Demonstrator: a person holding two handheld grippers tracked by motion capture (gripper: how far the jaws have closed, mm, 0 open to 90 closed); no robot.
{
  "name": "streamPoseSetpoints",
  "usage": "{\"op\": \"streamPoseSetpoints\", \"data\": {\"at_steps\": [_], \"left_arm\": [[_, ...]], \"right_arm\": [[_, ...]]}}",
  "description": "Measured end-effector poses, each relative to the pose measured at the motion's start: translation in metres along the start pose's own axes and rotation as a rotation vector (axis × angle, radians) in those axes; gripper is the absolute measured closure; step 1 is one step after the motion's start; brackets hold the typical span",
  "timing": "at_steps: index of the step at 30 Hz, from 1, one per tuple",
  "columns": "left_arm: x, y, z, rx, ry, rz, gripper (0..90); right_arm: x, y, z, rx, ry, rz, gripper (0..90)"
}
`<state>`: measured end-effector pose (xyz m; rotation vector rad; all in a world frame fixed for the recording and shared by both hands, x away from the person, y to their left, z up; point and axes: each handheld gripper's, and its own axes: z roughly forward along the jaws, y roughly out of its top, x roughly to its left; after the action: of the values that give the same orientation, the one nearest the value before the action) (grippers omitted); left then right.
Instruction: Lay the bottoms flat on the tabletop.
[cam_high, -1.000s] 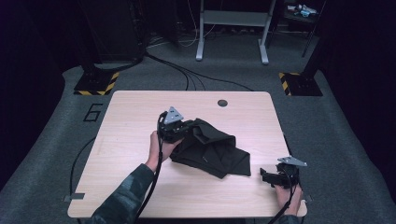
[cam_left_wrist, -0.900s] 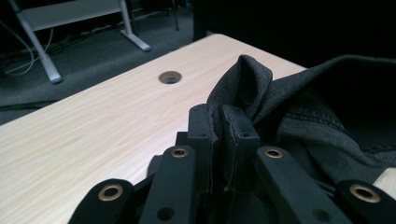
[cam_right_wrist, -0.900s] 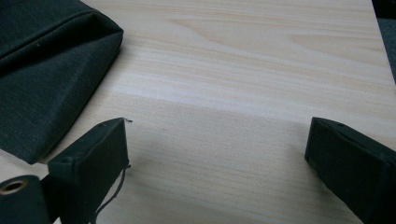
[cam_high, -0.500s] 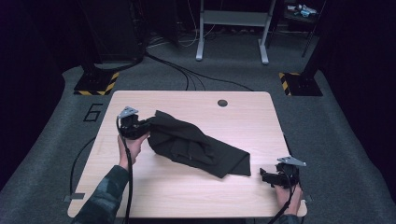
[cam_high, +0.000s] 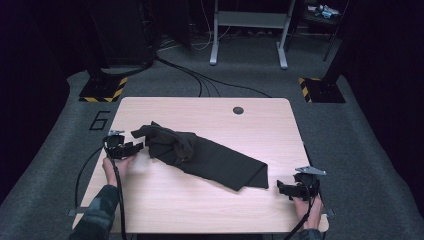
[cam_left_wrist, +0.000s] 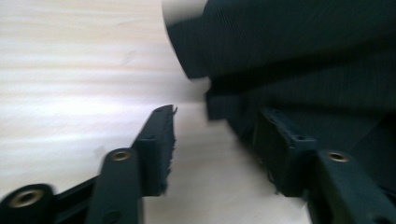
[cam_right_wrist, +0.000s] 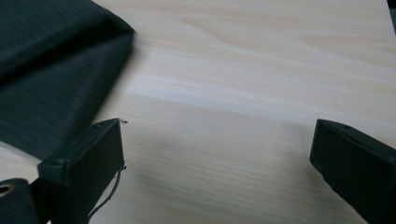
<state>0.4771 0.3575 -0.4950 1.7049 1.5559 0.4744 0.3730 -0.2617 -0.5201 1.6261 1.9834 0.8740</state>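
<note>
A black cloth (cam_high: 210, 157) lies stretched in a long band across the middle of the wooden table (cam_high: 200, 212), bunched at its left end. My left gripper (cam_high: 141, 146) sits low at the table's left, its tips just short of that bunched end. In the left gripper view its jaws (cam_left_wrist: 217, 116) have just been opening; bare wood lies between them, and the cloth (cam_left_wrist: 299, 56) lies ahead and beside the right jaw. My right gripper (cam_high: 280, 189) rests at the front right, open, with nothing between its fingers (cam_right_wrist: 217, 128); the cloth's corner (cam_right_wrist: 46, 70) lies to its left.
A round cable hole (cam_high: 238, 110) sits near the table's far edge. On the carpet beyond stand black stands with yellow-striped bases (cam_high: 102, 90), floor cables and a white frame (cam_high: 247, 35). A cable trails from each gripper over the near edge.
My left gripper moved left and down, pulling the cloth's end with it and drawing the cloth out long, then its jaws opened and let go. The right gripper has stayed put.
</note>
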Motion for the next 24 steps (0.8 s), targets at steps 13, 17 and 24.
{"op": "streamPoseSetpoints", "data": {"at_steps": [13,17,24], "left_arm": [[-0.043,0.019,-0.055,-0.161,-0.045,0.156,26.4],[-0.058,0.029,-0.062,-0.209,-0.035,0.190,23.0],[-0.090,0.041,-0.009,-0.087,-0.058,0.303,19.1]], "right_arm": [[0.104,0.051,0.010,-0.026,0.157,-0.136,2.7],[0.135,0.056,0.035,0.033,0.159,-0.187,2.6],[0.138,0.058,0.058,0.081,0.169,-0.150,2.6]]}}
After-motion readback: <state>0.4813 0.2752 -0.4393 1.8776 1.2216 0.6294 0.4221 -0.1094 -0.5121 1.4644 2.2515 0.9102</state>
